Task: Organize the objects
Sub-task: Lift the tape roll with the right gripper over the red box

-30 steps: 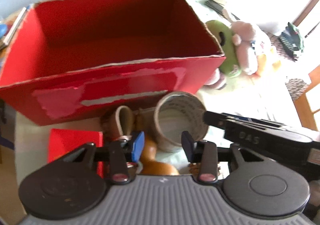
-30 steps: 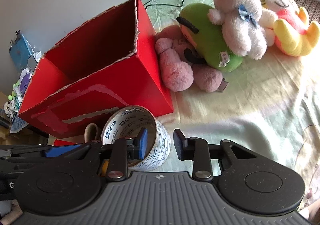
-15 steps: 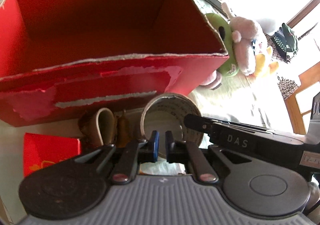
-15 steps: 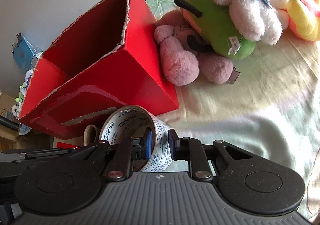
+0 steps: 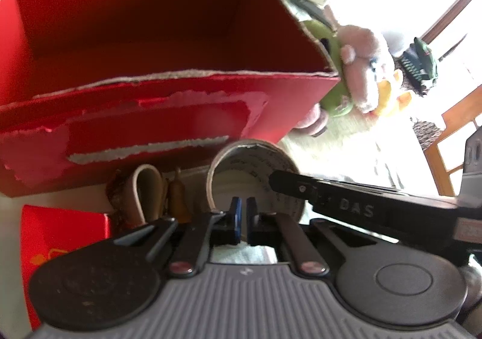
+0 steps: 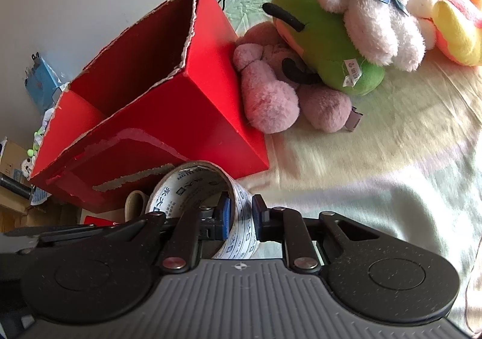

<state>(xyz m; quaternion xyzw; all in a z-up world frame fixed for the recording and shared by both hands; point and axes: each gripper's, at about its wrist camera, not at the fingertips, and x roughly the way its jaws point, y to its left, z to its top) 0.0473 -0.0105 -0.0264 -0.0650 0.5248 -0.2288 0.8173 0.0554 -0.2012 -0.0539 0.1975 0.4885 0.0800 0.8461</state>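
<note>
Just in front of the red box (image 6: pixel 144 116), tape roll (image 6: pixel 192 188) stands on edge, blue print unreadable. Right tongs (image 6: pixel 241 215), just closing, pinch its wall. Left tongs (image 5: pixel 242 215) fully closed, nothing visibly between. Box interior shows nothing. Plush toys (image 6: pixel 331 37) beside box.

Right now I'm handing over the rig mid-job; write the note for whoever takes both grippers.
Right gripper: jaws have just been closing; pads now pinch the wall of the printed tape roll, one finger inside the ring.
Left gripper: shut, nothing visibly held.
Red cardboard box: open, nothing visible inside, right behind the roll.
Smaller tan tape roll and red packet sit in front of the box; plush toys lie to its right.
Done: roll gripped. Left: probably lift it into the box, then the rest.
</note>
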